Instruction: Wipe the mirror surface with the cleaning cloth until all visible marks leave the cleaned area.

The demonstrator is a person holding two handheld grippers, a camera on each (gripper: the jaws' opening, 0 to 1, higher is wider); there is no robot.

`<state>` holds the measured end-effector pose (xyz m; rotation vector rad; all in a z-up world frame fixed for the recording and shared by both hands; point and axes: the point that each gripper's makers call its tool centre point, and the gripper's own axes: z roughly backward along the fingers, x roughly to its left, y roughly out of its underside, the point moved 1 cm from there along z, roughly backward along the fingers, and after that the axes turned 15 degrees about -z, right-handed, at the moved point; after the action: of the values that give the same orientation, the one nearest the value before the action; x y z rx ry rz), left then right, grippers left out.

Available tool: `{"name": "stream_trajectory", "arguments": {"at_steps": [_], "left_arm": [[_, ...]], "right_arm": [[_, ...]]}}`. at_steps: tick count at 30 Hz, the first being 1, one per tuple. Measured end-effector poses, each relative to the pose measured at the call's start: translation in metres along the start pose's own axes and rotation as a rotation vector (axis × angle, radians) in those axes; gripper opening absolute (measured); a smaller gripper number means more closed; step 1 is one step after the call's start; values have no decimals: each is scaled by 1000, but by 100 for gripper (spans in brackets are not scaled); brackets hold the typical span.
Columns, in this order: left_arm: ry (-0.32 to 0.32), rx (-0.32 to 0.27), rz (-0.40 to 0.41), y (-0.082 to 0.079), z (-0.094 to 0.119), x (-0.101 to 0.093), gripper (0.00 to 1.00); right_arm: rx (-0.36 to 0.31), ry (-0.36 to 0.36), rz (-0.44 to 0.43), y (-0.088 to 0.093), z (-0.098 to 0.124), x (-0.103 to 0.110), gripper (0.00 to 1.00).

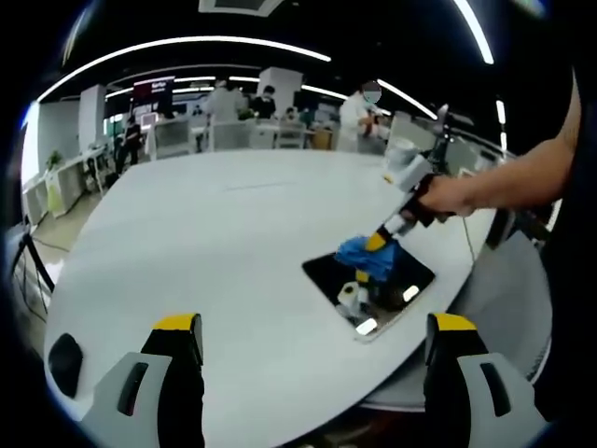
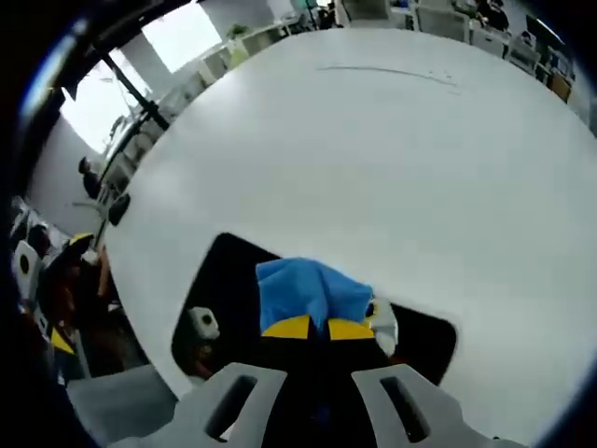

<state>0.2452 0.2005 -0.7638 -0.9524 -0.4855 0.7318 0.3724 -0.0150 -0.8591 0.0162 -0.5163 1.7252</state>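
Observation:
A rectangular mirror (image 1: 401, 287) lies flat on the white table (image 1: 224, 243), near its right edge. In the left gripper view my right gripper (image 1: 378, 245) reaches in from the right, held by a hand, and presses a blue cloth (image 1: 367, 256) onto the mirror's far part. In the right gripper view the same blue cloth (image 2: 312, 292) is bunched between the yellow-tipped fingers, with my right gripper (image 2: 322, 329) shut on it over the dark mirror (image 2: 224, 280). My left gripper (image 1: 312, 327) hovers open well short of the mirror, with nothing between its fingers.
A small black object (image 1: 65, 359) lies at the table's near left edge. Desks, chairs and several people stand behind the far side of the table. A tripod leg (image 1: 33, 266) stands left of the table. The table's edge curves just past the mirror.

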Motion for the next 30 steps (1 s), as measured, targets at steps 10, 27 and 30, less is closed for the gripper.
{"name": "stream_trajectory", "arguments": {"at_steps": [10, 27, 30], "left_arm": [[-3, 1, 0, 0, -4, 2, 100], [6, -11, -11, -6, -9, -1, 100], [7, -12, -11, -7, -9, -2, 100]], "right_arm": [[-2, -12, 14, 2, 1, -2, 0], [-17, 22, -55, 6, 15, -42, 0], [-17, 27, -54, 6, 15, -42, 0]]}}
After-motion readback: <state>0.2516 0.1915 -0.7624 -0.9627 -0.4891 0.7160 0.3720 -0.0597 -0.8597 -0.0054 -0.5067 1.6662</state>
